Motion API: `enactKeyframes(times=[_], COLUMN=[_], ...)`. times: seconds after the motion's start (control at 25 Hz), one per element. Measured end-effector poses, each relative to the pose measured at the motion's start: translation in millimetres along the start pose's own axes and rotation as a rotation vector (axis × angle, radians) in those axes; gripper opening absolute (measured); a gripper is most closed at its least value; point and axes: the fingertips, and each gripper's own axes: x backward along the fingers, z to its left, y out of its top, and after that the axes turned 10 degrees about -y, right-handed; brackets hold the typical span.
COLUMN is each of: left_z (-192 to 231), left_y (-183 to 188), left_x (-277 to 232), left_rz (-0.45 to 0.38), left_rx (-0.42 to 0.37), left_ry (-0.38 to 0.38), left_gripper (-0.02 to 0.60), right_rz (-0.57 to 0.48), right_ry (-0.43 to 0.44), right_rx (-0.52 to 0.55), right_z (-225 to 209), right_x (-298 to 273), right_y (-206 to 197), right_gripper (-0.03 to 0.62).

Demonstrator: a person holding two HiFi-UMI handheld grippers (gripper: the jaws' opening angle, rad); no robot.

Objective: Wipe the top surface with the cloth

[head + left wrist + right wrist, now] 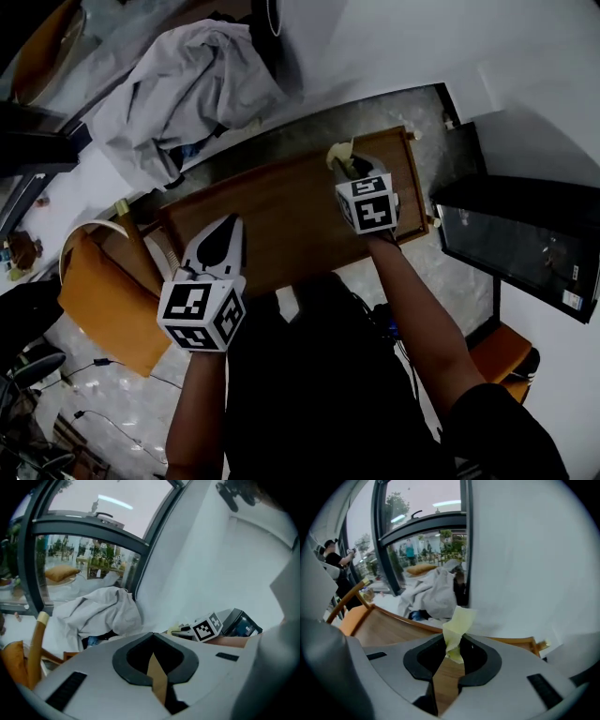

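Now, with the right tool (452,652) pinching the yellow cloth (458,626) at 1 o'clock on the counter (281,217) and the left tool (153,654) closed empty, we should press flat and sweep overlapping strokes.

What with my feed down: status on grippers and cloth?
Right hand-held gripper shut on yellow cloth, over wooden tabletop. Left hand-held gripper shut, empty. Nothing blocking seen on tabletop.

Head view steeply down; gripper views along tabletop (281,216)
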Motion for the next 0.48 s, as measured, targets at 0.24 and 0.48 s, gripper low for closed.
enactKeyframes(times=[0.24,0.48], left_z=[67,108], left_y=[-23,-53], left_x=[105,173], left_rz=[-0.031,-0.065], left_rx=[0.047,0.112], left_ry=[0.133,0.184], left_gripper=[0.012,0.012], right_rz=[-0.050,-0.063], right_ry=[0.322,0.511], right_rx=[0.038,0.068], right_z=[208,355], right_x=[26,38], right_y=[28,47], right_gripper=[0.089,0.089])
